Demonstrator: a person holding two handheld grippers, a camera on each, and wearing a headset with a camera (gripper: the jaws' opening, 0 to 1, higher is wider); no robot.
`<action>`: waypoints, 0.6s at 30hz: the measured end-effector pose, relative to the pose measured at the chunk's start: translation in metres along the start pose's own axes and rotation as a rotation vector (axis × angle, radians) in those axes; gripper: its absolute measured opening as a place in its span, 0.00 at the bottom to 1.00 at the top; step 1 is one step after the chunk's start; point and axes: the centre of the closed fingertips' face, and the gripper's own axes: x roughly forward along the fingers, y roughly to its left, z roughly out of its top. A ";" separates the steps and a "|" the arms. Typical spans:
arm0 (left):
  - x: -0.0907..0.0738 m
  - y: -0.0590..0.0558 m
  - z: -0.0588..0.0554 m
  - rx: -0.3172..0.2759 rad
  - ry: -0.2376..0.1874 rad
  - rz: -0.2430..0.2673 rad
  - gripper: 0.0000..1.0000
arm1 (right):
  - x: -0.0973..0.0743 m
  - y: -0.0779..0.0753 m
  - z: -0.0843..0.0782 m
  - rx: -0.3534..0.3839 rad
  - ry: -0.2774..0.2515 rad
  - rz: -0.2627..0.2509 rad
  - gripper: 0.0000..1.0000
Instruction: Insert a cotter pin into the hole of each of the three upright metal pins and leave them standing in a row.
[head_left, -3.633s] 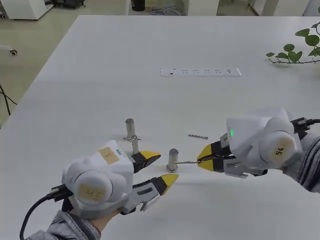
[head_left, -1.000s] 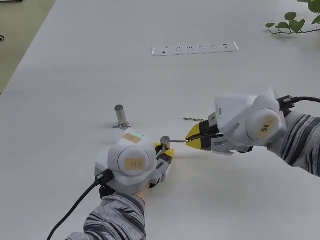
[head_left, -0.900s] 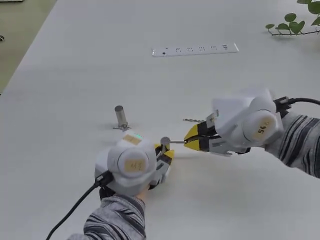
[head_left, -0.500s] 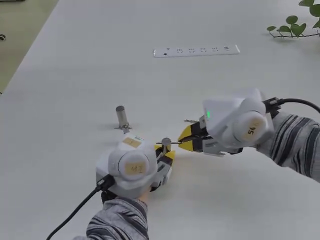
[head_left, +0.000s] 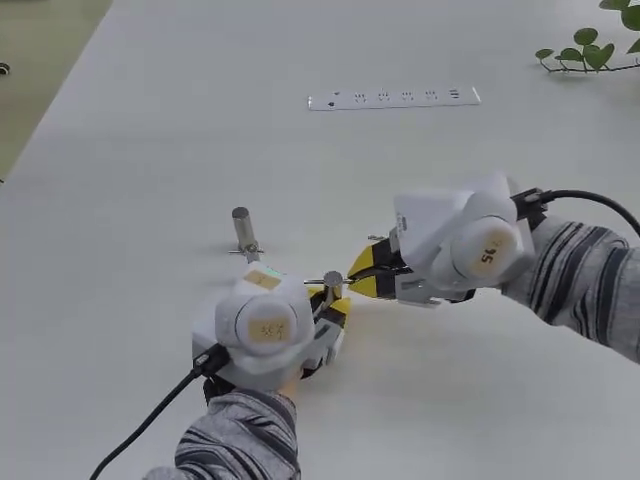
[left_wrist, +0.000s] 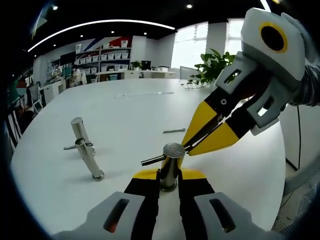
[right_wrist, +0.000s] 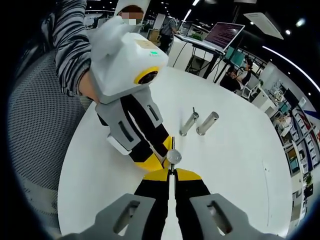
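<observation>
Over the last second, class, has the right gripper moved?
Yes. The right gripper, holding the cotter pin, has moved left toward the upright pin, judged against the power strip.

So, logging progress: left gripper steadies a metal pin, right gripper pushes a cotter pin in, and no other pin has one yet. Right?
Not quite: one pin behind already has a cotter pin through it, as the left gripper view shows. The rest holds.

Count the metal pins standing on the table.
3. One pin is held by the left gripper; a second pin and third pin stand together beyond it. None seem hidden.
</observation>
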 end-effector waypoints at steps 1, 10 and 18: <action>0.000 0.000 0.000 0.000 0.001 0.000 0.10 | 0.001 0.000 0.001 -0.001 -0.001 -0.001 0.00; 0.001 0.000 0.000 -0.003 -0.001 0.002 0.10 | 0.002 0.000 0.001 -0.004 0.006 0.002 0.00; 0.002 0.000 0.000 -0.014 0.004 0.001 0.11 | 0.003 -0.001 0.001 0.024 0.002 -0.004 0.00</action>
